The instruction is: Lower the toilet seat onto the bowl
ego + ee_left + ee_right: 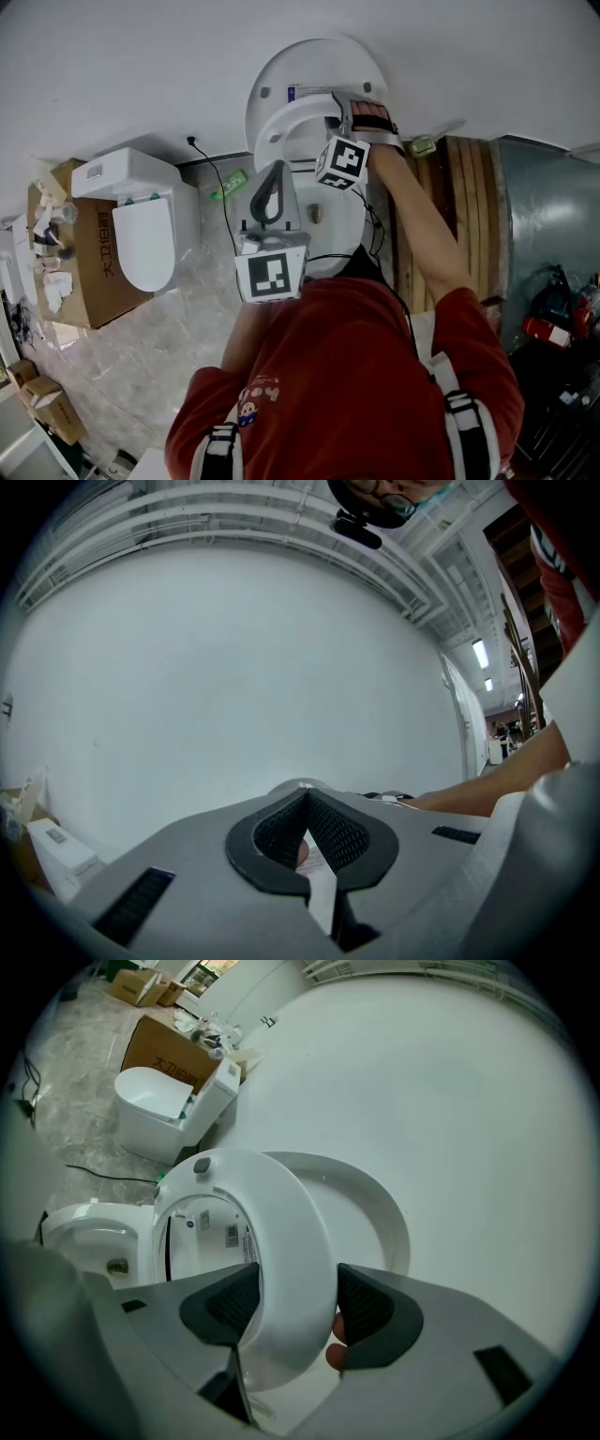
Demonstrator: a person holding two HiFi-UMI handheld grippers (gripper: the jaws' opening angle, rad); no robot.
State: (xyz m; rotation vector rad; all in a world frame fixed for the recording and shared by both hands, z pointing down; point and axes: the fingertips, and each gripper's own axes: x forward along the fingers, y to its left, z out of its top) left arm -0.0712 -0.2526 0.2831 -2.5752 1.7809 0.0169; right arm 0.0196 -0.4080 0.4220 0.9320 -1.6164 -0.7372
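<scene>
Two hand-held grippers show in the head view. The right hand-held gripper point(335, 114) reaches to the top of the raised toilet seat point(281, 127). The lid point(319, 56) stands just behind the seat, and the bowl point(339, 223) lies below. The left hand-held gripper point(270, 192) hangs over the bowl's near side. I judge that it sits in the seat's path, so the seat could strike it on the way down. The person's arm and shoulder cover the bowl's front rim.

In the left gripper view, that gripper's jaws meet at their tips and seem to hold nothing. Ahead of them is mostly bare wall point(234, 667). A pale scrap shows through the gap between the jaws, and I cannot tell what it is.

In the right gripper view, the jaws straddle the seat's glossy rim point(286, 1241), one pad on each face, and look clamped on it. The plastic is smooth, so the likely failure is a slip. If the grip lets go early, the seat would drop and slam onto the bowl point(84, 1232), down to the gripper's left. Something pinkish beside the right pad may be a fingertip. The hinge is out of sight.
</scene>
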